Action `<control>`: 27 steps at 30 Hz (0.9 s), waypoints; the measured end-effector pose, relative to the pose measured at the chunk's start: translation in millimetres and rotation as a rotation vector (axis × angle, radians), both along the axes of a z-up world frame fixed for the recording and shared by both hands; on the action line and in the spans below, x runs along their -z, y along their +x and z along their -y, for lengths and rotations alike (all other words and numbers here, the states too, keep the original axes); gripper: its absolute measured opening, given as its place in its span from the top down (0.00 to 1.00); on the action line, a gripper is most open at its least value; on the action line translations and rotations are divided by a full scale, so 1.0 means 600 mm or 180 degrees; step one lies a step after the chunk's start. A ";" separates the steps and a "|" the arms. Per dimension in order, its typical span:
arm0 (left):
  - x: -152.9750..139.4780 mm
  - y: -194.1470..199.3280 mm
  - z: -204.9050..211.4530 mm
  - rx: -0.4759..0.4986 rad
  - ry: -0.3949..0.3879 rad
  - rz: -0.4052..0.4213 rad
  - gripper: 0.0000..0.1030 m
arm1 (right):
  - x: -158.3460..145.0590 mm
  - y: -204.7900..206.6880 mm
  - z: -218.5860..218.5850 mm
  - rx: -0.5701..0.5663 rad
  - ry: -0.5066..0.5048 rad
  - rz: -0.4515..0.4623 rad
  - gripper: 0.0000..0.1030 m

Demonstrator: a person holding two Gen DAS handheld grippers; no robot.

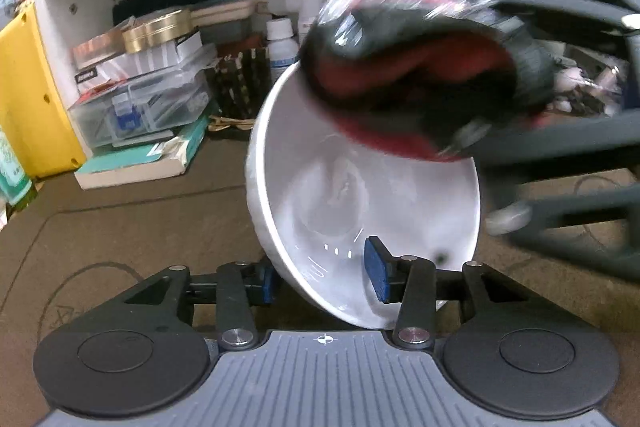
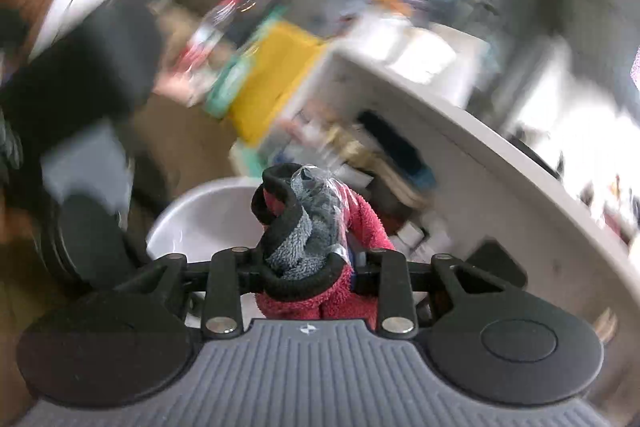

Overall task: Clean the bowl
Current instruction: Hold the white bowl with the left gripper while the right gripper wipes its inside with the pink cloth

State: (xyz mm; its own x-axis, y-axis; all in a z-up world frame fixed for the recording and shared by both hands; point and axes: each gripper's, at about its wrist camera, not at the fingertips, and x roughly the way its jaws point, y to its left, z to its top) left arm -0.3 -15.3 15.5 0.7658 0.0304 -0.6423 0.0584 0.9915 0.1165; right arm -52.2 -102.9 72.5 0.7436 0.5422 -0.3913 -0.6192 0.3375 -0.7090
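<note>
Two tongs, one bowl. My left tongs are clamped on the near rim of the white bowl, one blue pad inside and one outside, holding it tilted above the brown counter. My right tongs are closed tight on a bunched red, grey and black cloth, which sits at the bowl's far rim, blurred
</note>
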 end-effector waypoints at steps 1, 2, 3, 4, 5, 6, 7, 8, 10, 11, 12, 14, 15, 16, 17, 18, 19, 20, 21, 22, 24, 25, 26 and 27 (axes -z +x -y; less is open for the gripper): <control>0.000 -0.001 0.006 0.0030 0.0073 0.0025 0.57 | 0.008 0.006 -0.005 -0.0007 -0.0090 -0.0012 0.67; 0.001 -0.001 0.009 0.0031 0.0131 0.0050 0.57 | 0.004 0.021 -0.004 0.0050 -0.0003 -0.0255 0.67; 0.002 -0.001 0.010 0.0038 0.0133 0.0058 0.57 | -0.002 0.037 -0.001 0.0124 0.0121 -0.0550 0.67; 0.002 0.001 0.009 0.0046 0.0116 0.0057 0.58 | -0.008 0.053 0.001 0.0198 0.0244 -0.0846 0.67; 0.002 0.002 0.008 0.0056 0.0095 0.0055 0.58 | -0.014 0.068 0.008 0.0281 0.0427 -0.1126 0.66; 0.002 0.004 0.008 0.0070 0.0087 0.0053 0.58 | -0.016 0.086 0.022 0.0365 0.0646 -0.1459 0.66; 0.002 0.006 0.009 0.0086 0.0095 0.0052 0.58 | -0.019 0.104 0.036 0.0449 0.0870 -0.1807 0.66; 0.002 0.008 0.010 0.0091 0.0102 0.0051 0.57 | -0.017 0.121 0.052 0.0523 0.1102 -0.2167 0.66; 0.000 0.012 0.012 0.0055 0.0106 0.0049 0.54 | -0.007 0.147 0.081 0.0637 0.1496 -0.2740 0.66; -0.001 0.015 0.014 0.0015 0.0096 0.0049 0.53 | 0.001 0.155 0.092 0.0672 0.1635 -0.2907 0.66; -0.001 0.016 0.015 -0.0011 0.0083 0.0049 0.51 | 0.008 0.164 0.108 0.0740 0.1873 -0.3171 0.66; 0.000 0.018 0.016 -0.0179 0.0061 0.0069 0.36 | 0.022 0.177 0.128 0.0802 0.2175 -0.3468 0.66; 0.002 0.017 0.015 -0.0280 0.0035 0.0085 0.32 | 0.029 0.183 0.137 0.0827 0.2312 -0.3598 0.66; 0.005 0.016 0.013 -0.0368 -0.0003 0.0102 0.26 | 0.034 0.184 0.141 0.0836 0.2379 -0.3656 0.66; 0.007 0.015 0.011 -0.0446 -0.0052 0.0120 0.23 | 0.039 0.184 0.149 0.0843 0.2490 -0.3730 0.66; 0.010 0.013 0.008 -0.0525 -0.0110 0.0139 0.21 | 0.046 0.183 0.159 0.0849 0.2619 -0.3813 0.66; 0.013 0.012 0.006 -0.0617 -0.0178 0.0158 0.16 | 0.051 0.181 0.164 0.0857 0.2729 -0.3864 0.66; 0.015 0.011 0.005 -0.0690 -0.0246 0.0170 0.16 | 0.055 0.180 0.169 0.0865 0.2835 -0.3905 0.66; 0.015 0.011 0.002 -0.0718 -0.0320 0.0170 0.18 | 0.058 0.179 0.173 0.0875 0.2909 -0.3924 0.66; 0.015 0.012 0.001 -0.0701 -0.0407 0.0172 0.28 | 0.058 0.176 0.174 0.0895 0.2963 -0.3896 0.66; 0.013 0.012 0.007 -0.0490 -0.0520 0.0180 0.60 | 0.048 0.164 0.176 0.0881 0.3014 -0.3761 0.66; 0.010 0.013 0.013 -0.0424 -0.0484 0.0167 0.69 | 0.037 0.156 0.178 0.0828 0.3001 -0.3650 0.66; 0.007 0.013 0.018 -0.0381 -0.0399 0.0164 0.72 | 0.023 0.146 0.182 0.0749 0.2994 -0.3549 0.66; 0.003 0.012 0.018 -0.0308 -0.0334 0.0154 0.72 | 0.008 0.136 0.187 0.0664 0.2988 -0.3451 0.66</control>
State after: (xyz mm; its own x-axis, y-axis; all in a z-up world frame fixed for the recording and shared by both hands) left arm 7.1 -26.3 13.5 0.7927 0.0402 -0.6083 -0.0413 0.9991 0.0121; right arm 29.2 -215.2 67.5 0.4141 0.8315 -0.3704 -0.5799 0.5546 0.5967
